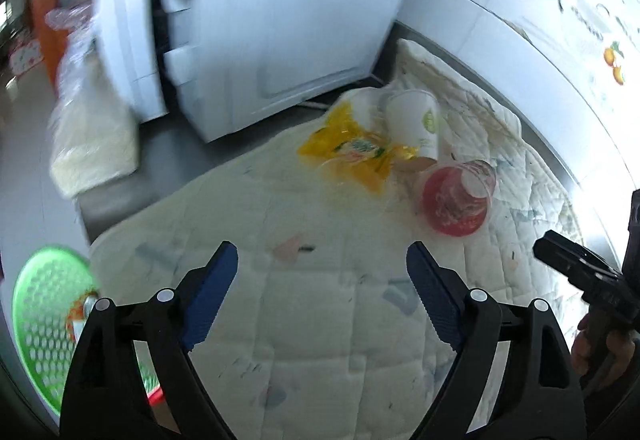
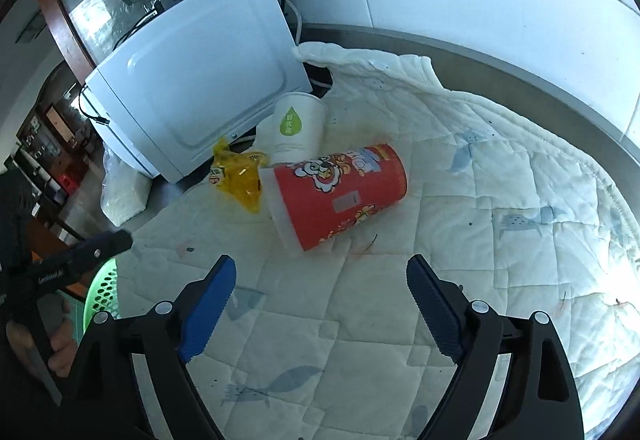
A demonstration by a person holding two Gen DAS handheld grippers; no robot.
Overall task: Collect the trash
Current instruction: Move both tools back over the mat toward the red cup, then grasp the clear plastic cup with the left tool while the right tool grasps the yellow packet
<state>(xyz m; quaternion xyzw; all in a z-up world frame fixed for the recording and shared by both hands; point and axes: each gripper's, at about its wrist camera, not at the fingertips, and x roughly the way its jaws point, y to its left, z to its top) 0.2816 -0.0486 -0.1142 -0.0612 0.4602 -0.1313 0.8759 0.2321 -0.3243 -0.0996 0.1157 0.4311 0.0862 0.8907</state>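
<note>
Right wrist view: with both the right gripper [image 2: 320, 304] and left gripper [image 1: 322, 290] gaping wide and empty, straddle the toppled red printed plastic cup [image 2: 340, 195] lying just beside the white microwave [image 2: 200, 87] before closing.

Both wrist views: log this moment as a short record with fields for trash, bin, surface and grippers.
trash: red printed plastic cup on its side; white paper cup with green drop logo behind it; crumpled yellow plastic wrapper to their left
bin: green perforated plastic basket, at the cloth's near left edge, with something orange inside
surface: white quilted cloth beside a white microwave oven
left gripper: open, empty
right gripper: open, empty, facing the red cup
</note>
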